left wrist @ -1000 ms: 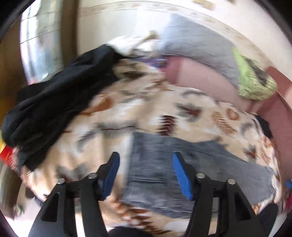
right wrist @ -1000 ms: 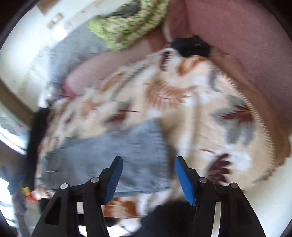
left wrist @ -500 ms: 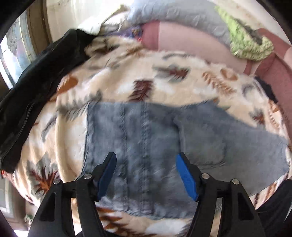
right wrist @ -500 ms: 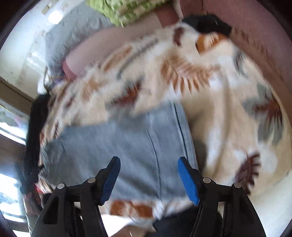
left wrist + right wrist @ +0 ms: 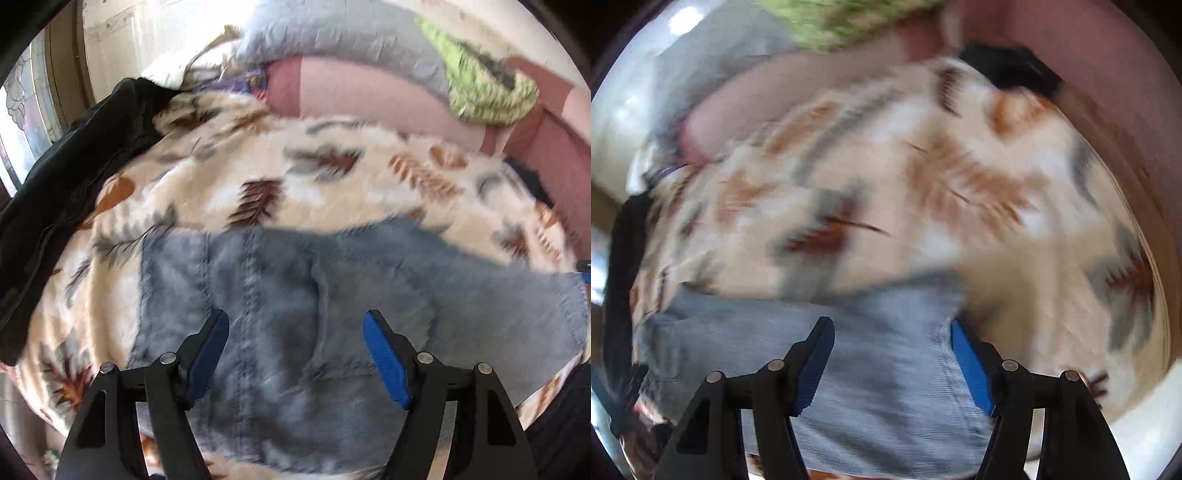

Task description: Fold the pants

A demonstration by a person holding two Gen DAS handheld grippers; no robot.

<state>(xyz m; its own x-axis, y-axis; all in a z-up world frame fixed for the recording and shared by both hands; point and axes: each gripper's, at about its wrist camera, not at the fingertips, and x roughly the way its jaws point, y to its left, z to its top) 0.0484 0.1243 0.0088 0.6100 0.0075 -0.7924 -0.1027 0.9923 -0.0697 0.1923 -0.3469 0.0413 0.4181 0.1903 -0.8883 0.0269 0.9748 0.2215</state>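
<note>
Grey-blue denim pants [image 5: 295, 295] flat on blanket [image 5: 295, 177]

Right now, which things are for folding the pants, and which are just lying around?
For the job:
- blue denim pants, lying flat on the leaf-print blanket
- left gripper, jaws opening above the pants
- right gripper, open over the pants

Just lying about:
- black garment
- grey pillow
- green knitted thing

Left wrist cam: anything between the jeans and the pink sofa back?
Only the leaf-print blanket. In the left wrist view it covers the whole stretch from the jeans to the pink sofa back; nothing lies on it there.
</note>
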